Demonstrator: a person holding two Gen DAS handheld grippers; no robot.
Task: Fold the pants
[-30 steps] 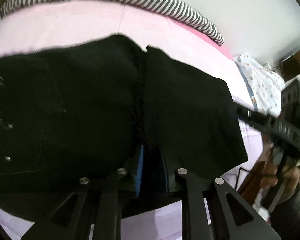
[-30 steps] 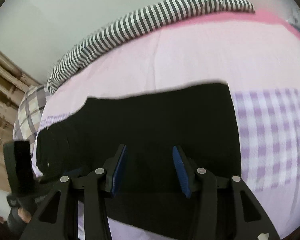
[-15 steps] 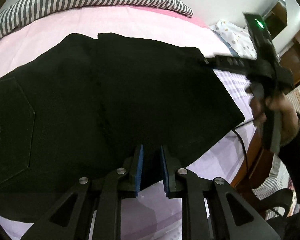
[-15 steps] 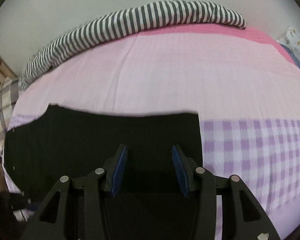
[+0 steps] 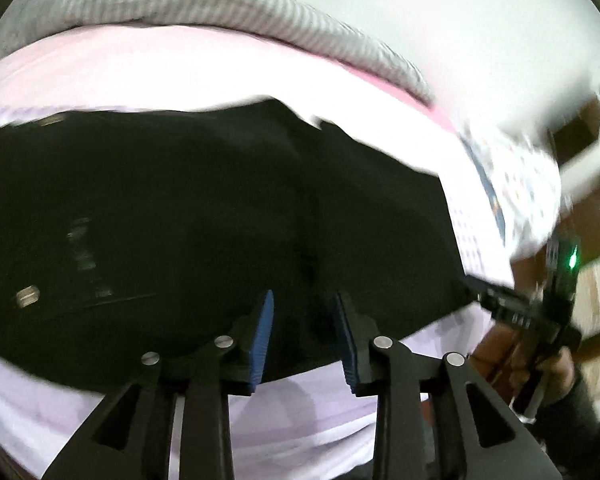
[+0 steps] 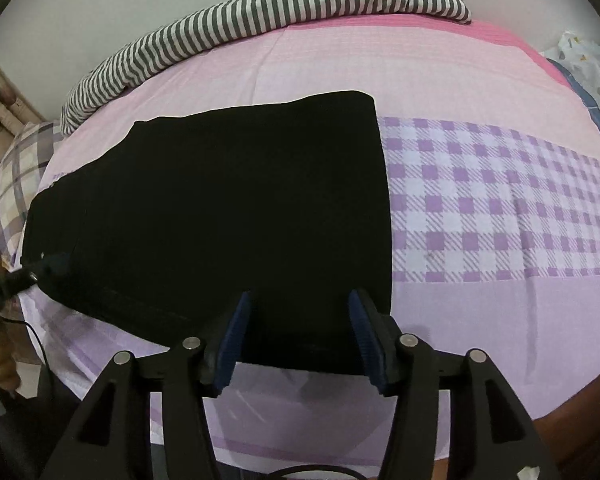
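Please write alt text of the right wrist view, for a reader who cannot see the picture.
Black pants, folded into a flat shape, lie on a bed sheet with pink and purple checked areas. The right gripper is open, its blue pads at the near edge of the pants. A striped blanket lies along the far side by the wall.

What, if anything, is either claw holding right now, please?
Nothing: the left claw and right claw are both open above the near edge of the black pants.
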